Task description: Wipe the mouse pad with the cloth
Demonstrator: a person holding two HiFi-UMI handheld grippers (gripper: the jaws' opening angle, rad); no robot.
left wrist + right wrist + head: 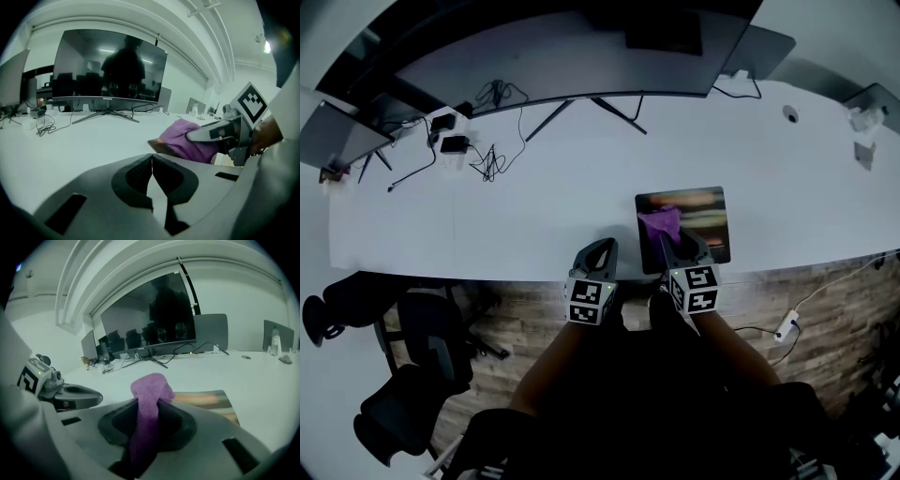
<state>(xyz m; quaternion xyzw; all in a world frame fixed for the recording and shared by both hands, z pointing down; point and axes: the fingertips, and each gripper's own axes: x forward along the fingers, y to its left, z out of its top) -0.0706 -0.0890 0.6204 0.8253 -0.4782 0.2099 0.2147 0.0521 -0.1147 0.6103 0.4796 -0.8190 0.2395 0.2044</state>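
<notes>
A dark mouse pad (698, 220) with a colourful print lies near the front edge of the white desk (487, 216). My right gripper (675, 246) is shut on a purple cloth (660, 223), which bunches out ahead of the jaws over the pad's left part. In the right gripper view the cloth (149, 399) runs between the pinched jaws, with the pad (211, 400) just beyond. My left gripper (598, 253) hovers at the desk's front edge, left of the pad, shut with nothing in it. The left gripper view shows the cloth (185, 139) and the right gripper (220, 133) at its right.
A wide curved monitor (572, 52) on a splayed stand sits at the back of the desk. Cables and small adapters (455, 141) lie at the back left. Office chairs (403, 375) stand on the wooden floor below the desk's front edge.
</notes>
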